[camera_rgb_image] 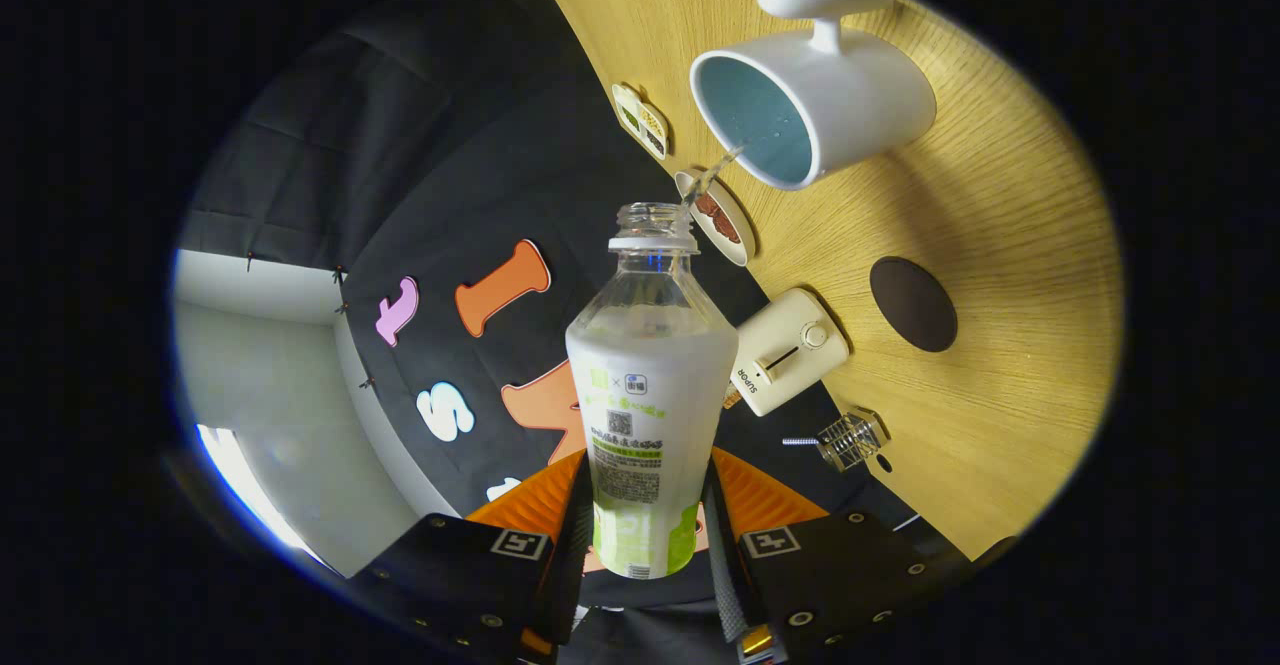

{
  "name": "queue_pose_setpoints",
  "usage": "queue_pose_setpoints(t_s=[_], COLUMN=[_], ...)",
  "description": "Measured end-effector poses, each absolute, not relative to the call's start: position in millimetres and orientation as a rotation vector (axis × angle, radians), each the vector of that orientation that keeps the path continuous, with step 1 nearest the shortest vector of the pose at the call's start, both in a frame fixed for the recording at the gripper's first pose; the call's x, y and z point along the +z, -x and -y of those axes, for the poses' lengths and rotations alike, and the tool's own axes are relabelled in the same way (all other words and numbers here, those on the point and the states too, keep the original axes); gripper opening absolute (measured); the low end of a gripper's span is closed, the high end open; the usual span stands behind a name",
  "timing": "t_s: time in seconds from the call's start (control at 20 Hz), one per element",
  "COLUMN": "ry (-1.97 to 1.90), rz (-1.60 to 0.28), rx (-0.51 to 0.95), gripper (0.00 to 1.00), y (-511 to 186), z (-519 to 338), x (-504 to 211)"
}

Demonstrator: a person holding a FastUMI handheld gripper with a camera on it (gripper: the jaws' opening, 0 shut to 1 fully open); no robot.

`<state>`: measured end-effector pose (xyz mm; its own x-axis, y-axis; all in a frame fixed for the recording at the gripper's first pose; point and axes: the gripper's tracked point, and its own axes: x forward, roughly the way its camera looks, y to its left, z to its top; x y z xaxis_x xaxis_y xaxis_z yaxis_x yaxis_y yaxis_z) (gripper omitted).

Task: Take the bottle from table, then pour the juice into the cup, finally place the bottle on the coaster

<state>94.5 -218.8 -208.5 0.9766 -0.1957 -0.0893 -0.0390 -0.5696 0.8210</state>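
- Gripper view: my gripper (pixel 648 535) has both fingers pressed on the lower body of the bottle (pixel 650 385), jaws clamped around it.
- I see the bottle's open neck tipped toward the white cup (pixel 815 105), a thin stream running into it.
- The cup stands on the wooden table (pixel 1010 275).
- A dark round coaster (pixel 912 303) lies near the cup, apart from it.
- A cream toaster (pixel 790 350) sits by the table's edge.
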Motion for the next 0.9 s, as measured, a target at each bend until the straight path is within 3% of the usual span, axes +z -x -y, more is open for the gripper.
queue_pose_setpoints(t_s=[0.9], ry=[-2.162], rz=[0.218], rx=[-0.208], gripper=[0.56], y=[-93.6], z=[226.0], x=[-201.8])
